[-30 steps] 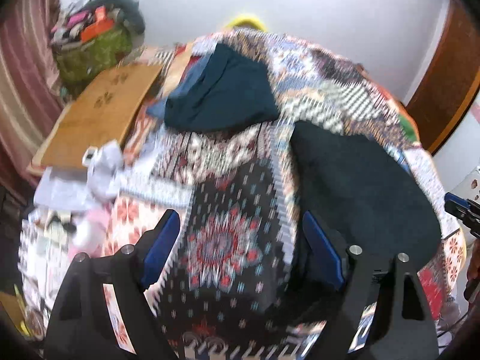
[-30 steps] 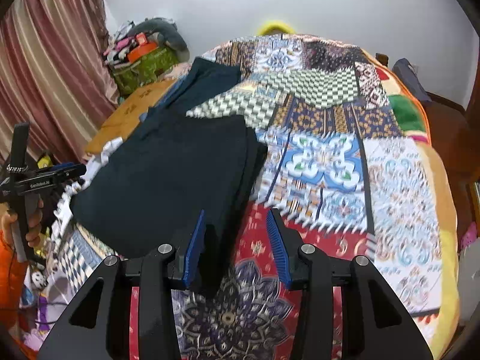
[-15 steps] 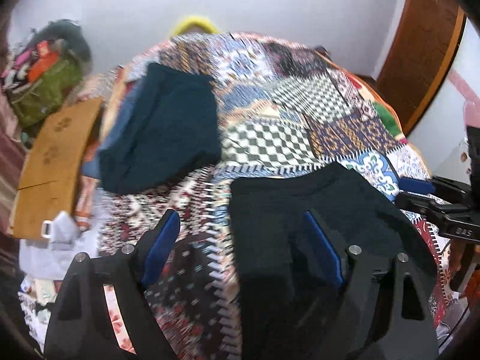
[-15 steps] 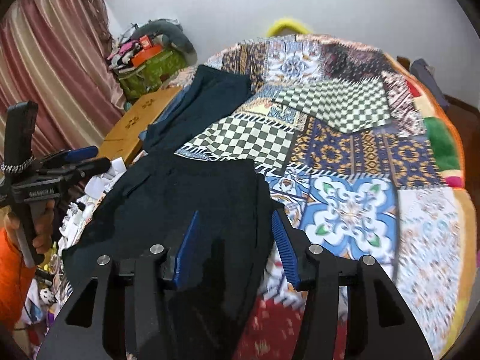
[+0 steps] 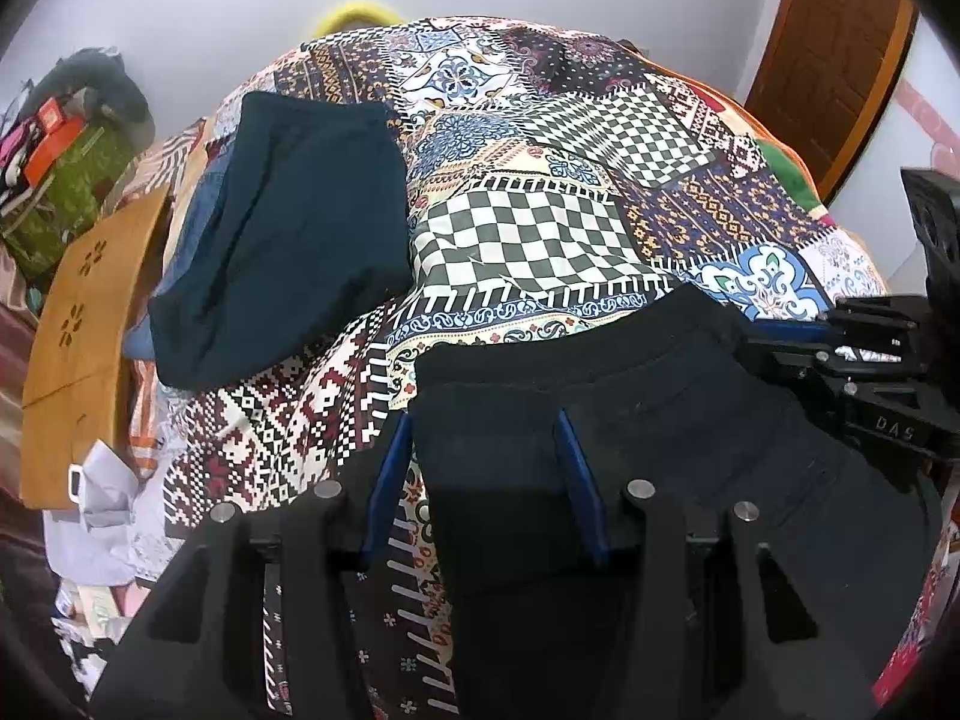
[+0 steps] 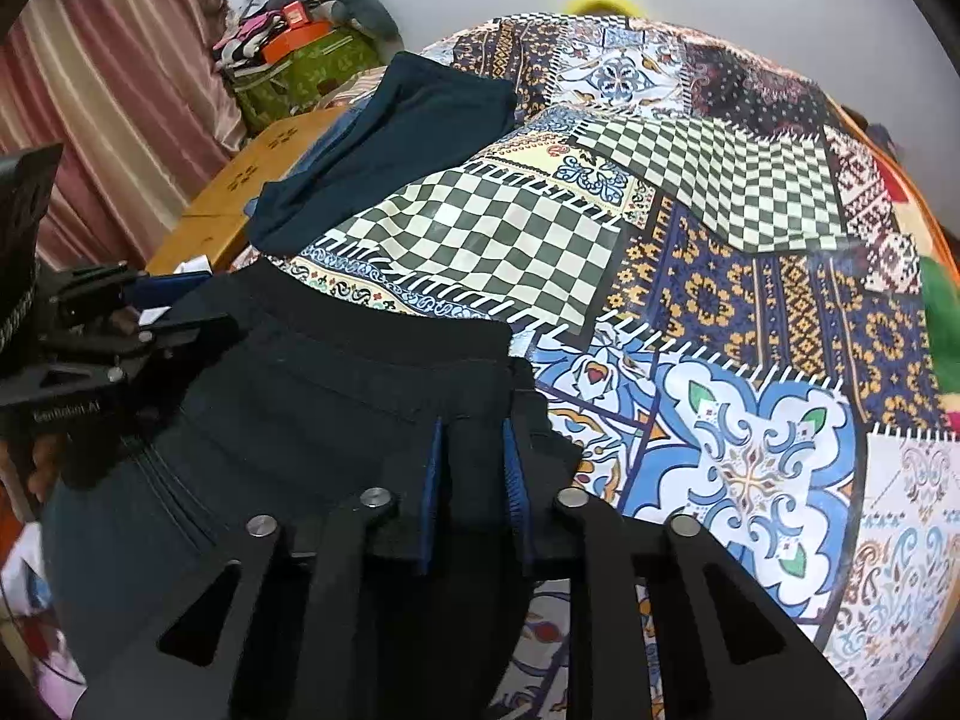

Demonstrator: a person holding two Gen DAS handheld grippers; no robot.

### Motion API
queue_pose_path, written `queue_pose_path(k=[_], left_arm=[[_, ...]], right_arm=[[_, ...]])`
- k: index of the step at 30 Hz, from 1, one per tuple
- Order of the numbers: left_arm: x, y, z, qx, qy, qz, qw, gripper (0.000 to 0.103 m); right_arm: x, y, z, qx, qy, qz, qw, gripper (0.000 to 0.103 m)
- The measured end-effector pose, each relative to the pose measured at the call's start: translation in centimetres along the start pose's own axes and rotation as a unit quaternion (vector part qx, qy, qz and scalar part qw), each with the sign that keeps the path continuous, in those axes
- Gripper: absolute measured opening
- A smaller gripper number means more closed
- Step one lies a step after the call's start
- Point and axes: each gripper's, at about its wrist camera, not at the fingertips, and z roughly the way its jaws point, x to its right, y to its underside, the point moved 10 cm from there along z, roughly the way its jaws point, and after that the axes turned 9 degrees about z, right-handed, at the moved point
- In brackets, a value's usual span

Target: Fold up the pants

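Observation:
The black pants lie on the patchwork bed cover, waistband toward the far side. My left gripper straddles the pants' left waistband corner, with fabric between its blue pads; the jaws stand part closed around it. My right gripper is nearly shut on the right waistband corner of the pants. Each gripper shows in the other's view, the right one at the right edge and the left one at the left edge.
A folded dark teal garment lies on the bed's far left, also seen in the right wrist view. A wooden board and a cluttered green bag sit left of the bed. A brown door stands at right.
Both grippers came down onto the pants' waistband and their jaws narrowed around its two corners. The views swung toward the bed's head.

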Motion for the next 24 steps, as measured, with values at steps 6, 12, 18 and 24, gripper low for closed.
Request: queue_pose_path(k=[6,12,18,24], left_arm=[[0.0,-0.2,-1.0,-0.001,-0.008,-0.001,1.0000,0.051],[-0.7,-1.0,-5.8,0.044,-0.040,0.003,0.9982,0.050],[-0.2,-0.7,-9.4,0.068,-0.048,0.003,0.9965,0.063],[0.9,1.9,-9.4,0.037,-0.016,-0.013,0.9991,0.088]], right_arm=[[0.1,0.2,-0.2,0.005,0.026,-0.010,1.000,0.014],[-0.3,-0.2,-4.4,0.042,0.038,-0.019,0.998,0.014],[-1.8,-0.1,-9.1,0.086,0.026,-0.026,0.996,0.033],[-2.6,1.2,-11.2,0.108,0.013,-0.013,0.994,0.081]])
